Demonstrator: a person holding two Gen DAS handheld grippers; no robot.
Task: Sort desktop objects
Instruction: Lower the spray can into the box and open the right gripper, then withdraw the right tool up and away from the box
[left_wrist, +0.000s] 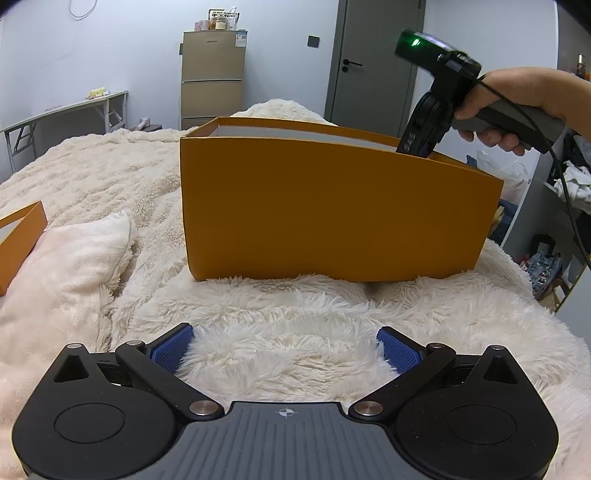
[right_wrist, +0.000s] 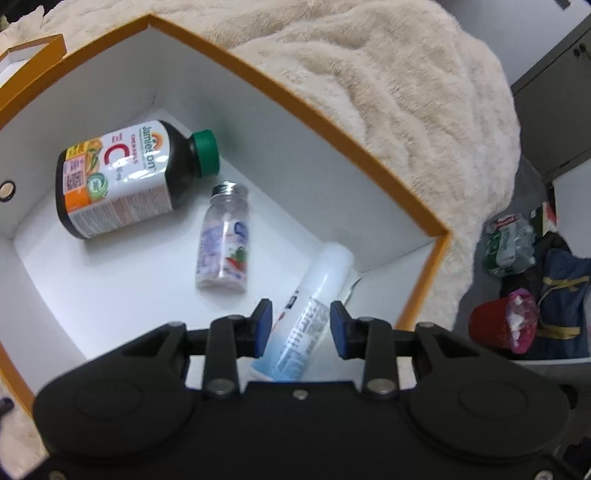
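Orange box (right_wrist: 369, 155) rim surrounds right tool (right_wrist: 301, 325), apart astride white tube (right_wrist: 314, 306).

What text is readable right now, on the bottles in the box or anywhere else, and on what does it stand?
"Jamieson": white label of the dark vitamin bottle with the green cap.
"C": large red letter, same label.
Other print on that label: too small to read.
Clear pill bottle: print blurred.
White tube between the right hand-held gripper's open jaws: print blurred.
Cabinet sticker: too small.

Orange box (right_wrist: 369, 155) open on top; three bottles lie on its floor, bare floor left of the clear bottle (right_wrist: 225, 240). Right tool (right_wrist: 300, 328) straddles the white tube (right_wrist: 317, 295).
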